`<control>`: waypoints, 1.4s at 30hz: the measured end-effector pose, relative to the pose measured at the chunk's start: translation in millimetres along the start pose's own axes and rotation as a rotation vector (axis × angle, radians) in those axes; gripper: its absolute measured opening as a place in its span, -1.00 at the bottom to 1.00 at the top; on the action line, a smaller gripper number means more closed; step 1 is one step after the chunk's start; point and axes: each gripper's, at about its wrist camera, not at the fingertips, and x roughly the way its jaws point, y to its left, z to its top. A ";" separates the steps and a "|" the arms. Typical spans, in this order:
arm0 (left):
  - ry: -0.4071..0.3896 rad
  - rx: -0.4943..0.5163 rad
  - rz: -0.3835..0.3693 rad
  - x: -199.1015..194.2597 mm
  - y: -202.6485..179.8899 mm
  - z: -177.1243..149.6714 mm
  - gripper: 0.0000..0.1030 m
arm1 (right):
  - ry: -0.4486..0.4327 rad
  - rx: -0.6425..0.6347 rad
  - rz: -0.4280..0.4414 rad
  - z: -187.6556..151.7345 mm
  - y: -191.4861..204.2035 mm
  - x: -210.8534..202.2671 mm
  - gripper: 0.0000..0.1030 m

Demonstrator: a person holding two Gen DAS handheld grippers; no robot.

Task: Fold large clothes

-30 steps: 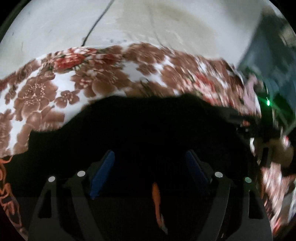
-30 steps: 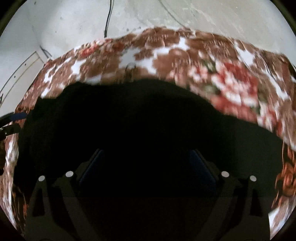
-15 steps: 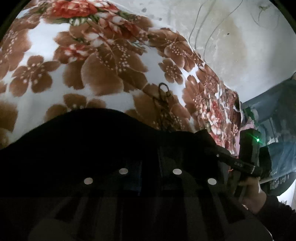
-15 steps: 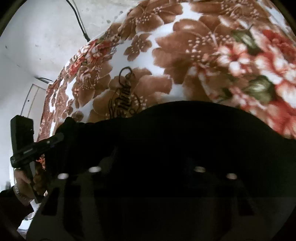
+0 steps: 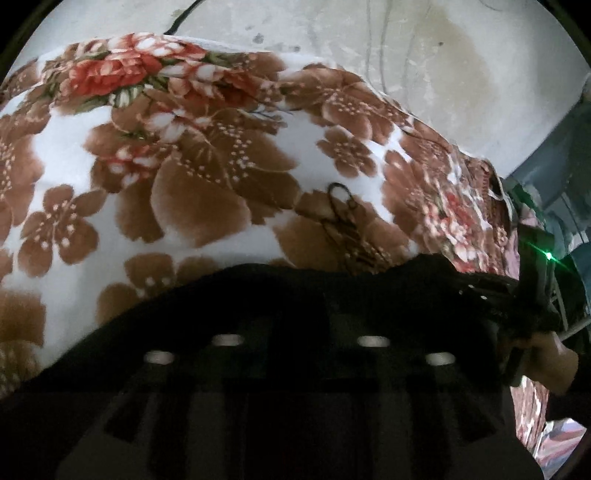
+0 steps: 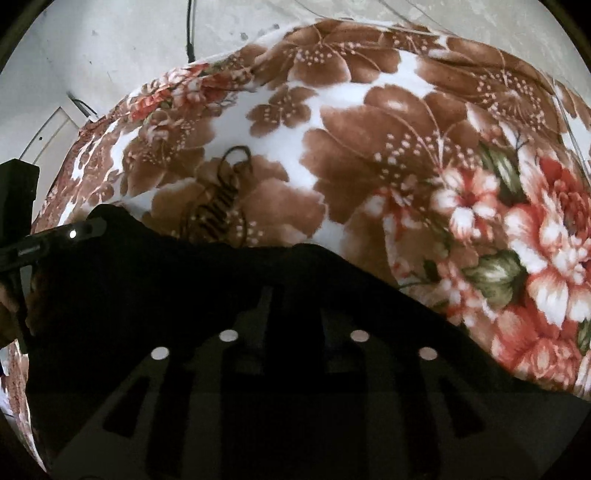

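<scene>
- We see a black cloth garment [image 5: 280, 295] spread low across both wrist views, lying on a plush floral blanket [image 5: 207, 177] in brown, white and red.
- The garment's upper edge crosses the blanket just below a dark curly script mark [image 6: 221, 199] printed on a brown flower.
- In the left wrist view, the left gripper [image 5: 299, 332] points down into the black cloth; its jaws have just been opening, with black fabric around them, but in this darkness we cannot tell whether the pads press on it.
- In the right wrist view, the right gripper [image 6: 293, 317] stands with narrow-set fingers [image 6: 264, 314] over the garment; its jaws have also just been opening, and whether they clamp cloth we cannot tell.
- At the left view's right edge, the other handheld gripper shows a green light [image 5: 549, 255], with a hand [image 5: 546, 358] gripping it.
- Beyond the blanket lies a pale, stained concrete floor [image 5: 424, 55], crossed by a thin black cable [image 6: 190, 29].
</scene>
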 end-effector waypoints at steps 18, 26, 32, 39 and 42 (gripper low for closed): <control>-0.057 0.327 0.403 -47.7 -95.5 -128.1 0.68 | -0.033 -0.124 -0.263 -95.4 112.5 -39.4 0.89; -0.057 0.337 0.363 -52.3 -92.7 -153.5 0.75 | -0.012 -0.066 -0.323 -132.3 91.7 -36.9 0.90; -0.169 0.188 0.379 -144.3 -73.1 -166.2 0.84 | -0.058 -0.035 -0.333 -112.9 134.0 -76.1 0.91; -0.182 0.104 0.496 -235.2 -12.9 -206.9 0.84 | -0.078 -0.106 -0.269 -114.1 235.7 -100.6 0.91; -0.197 0.044 0.555 -279.5 17.0 -229.6 0.90 | -0.077 -0.130 -0.233 -122.1 279.7 -101.0 0.91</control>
